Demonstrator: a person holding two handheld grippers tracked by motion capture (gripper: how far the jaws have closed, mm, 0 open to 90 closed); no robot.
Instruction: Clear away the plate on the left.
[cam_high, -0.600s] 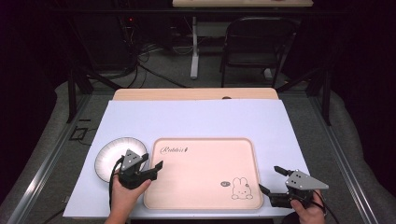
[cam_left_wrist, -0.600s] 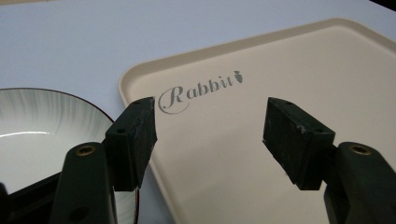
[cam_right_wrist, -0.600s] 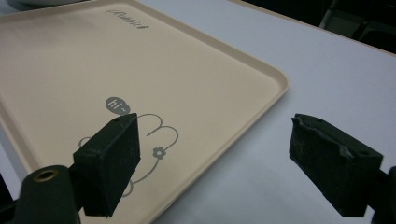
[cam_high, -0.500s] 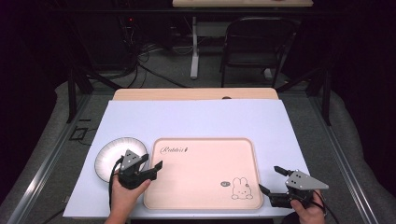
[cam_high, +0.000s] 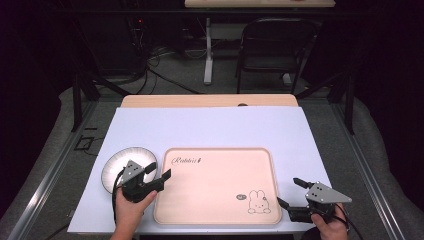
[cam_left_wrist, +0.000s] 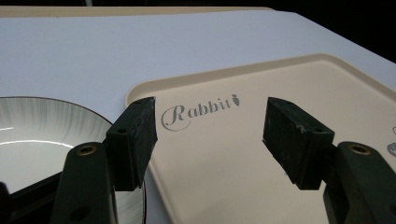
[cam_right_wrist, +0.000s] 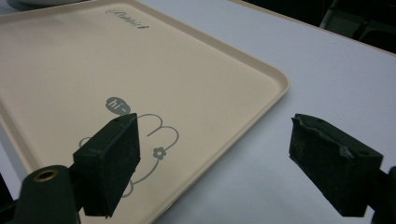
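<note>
A beige tray (cam_high: 215, 150) printed with "Rabbit" and a rabbit drawing lies flat at the front of the table. Just left of it sits a white plate (cam_high: 112, 165) with grey streaks and a dark rim. My left gripper (cam_high: 158, 171) hovers over the gap between plate and tray, open, with nothing between its jaws; the left gripper view has the plate (cam_left_wrist: 42, 135) at left and the tray (cam_left_wrist: 280, 84) ahead, beyond the left gripper (cam_left_wrist: 210, 133). My right gripper (cam_high: 293, 192) stands open beside the tray's right front corner, empty; the right gripper (cam_right_wrist: 212, 156) straddles the tray (cam_right_wrist: 187, 56) edge.
A white sheet (cam_high: 210, 125) covers the table, with a wooden strip (cam_high: 210, 101) showing along its far edge. Beyond the table stand a dark chair (cam_high: 272, 47) and a white table leg (cam_high: 207, 55) on the floor with cables.
</note>
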